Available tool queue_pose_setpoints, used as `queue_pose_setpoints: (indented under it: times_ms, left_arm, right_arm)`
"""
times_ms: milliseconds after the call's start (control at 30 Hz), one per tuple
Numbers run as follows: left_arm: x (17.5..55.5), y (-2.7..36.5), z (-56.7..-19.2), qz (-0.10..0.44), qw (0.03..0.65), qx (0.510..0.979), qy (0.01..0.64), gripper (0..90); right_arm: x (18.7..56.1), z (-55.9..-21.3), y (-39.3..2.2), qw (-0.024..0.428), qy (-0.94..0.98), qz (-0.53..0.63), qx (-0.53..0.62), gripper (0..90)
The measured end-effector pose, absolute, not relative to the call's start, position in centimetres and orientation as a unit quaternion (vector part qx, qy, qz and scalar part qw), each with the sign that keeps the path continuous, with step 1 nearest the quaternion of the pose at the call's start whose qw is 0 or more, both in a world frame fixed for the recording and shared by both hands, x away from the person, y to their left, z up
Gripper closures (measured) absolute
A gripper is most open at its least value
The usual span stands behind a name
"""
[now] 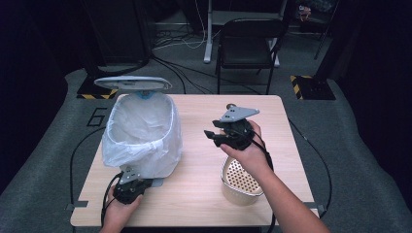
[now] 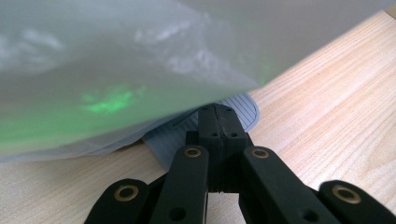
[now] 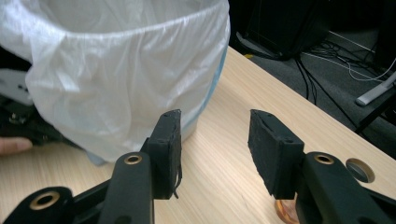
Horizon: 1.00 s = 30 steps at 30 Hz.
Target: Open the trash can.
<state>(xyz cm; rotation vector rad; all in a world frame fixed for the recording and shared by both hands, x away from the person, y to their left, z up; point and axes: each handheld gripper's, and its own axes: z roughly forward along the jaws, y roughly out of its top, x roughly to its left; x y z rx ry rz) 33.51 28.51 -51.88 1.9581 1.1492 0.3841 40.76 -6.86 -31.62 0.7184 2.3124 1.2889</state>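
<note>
A bin (image 1: 141, 131) lined with a white plastic bag (image 3: 116, 70) stands on the left half of the wooden table (image 1: 194, 194), its grey lid (image 1: 132, 82) tipped up at the back. At the bin's near foot my left gripper (image 1: 130, 180) is shut, and its joined tips (image 2: 218, 114) rest on a grey ribbed pedal (image 2: 245, 109) that sticks out from under the bag. My right gripper (image 1: 212, 136) hovers over the middle of the table, right of the bin and pointing toward it. Its jaws (image 3: 215, 140) stand open with nothing between them.
A pale perforated basket (image 1: 240, 179) sits near the front right of the table, partly under my right forearm. Behind the table are a black chair (image 1: 245, 43) and floor cables. A round hole (image 3: 359, 169) pierces the tabletop near an edge.
</note>
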Motion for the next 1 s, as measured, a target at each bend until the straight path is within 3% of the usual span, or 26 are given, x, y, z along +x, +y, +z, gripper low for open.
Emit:
queue_pose_setpoints:
  times_ms: [467, 933, 1000]
  left_arm:
    - [33.5, 28.5, -51.9, 0.151, 0.408, 0.777, 0.455, 90.0]
    - [33.5, 28.5, -51.9, 0.152, 0.406, 0.777, 0.456, 90.0]
    - [33.5, 28.5, -51.9, 0.153, 0.405, 0.778, 0.456, 90.0]
  right_arm:
    - [40.6, -36.2, -13.0, 0.203, 0.815, 0.456, 0.295, 56.3]
    - [41.0, -40.1, -16.2, 0.196, 0.816, 0.424, 0.341, 56.3]
    - [41.1, -40.5, -16.6, 0.19, 0.817, 0.421, 0.345, 60.0]
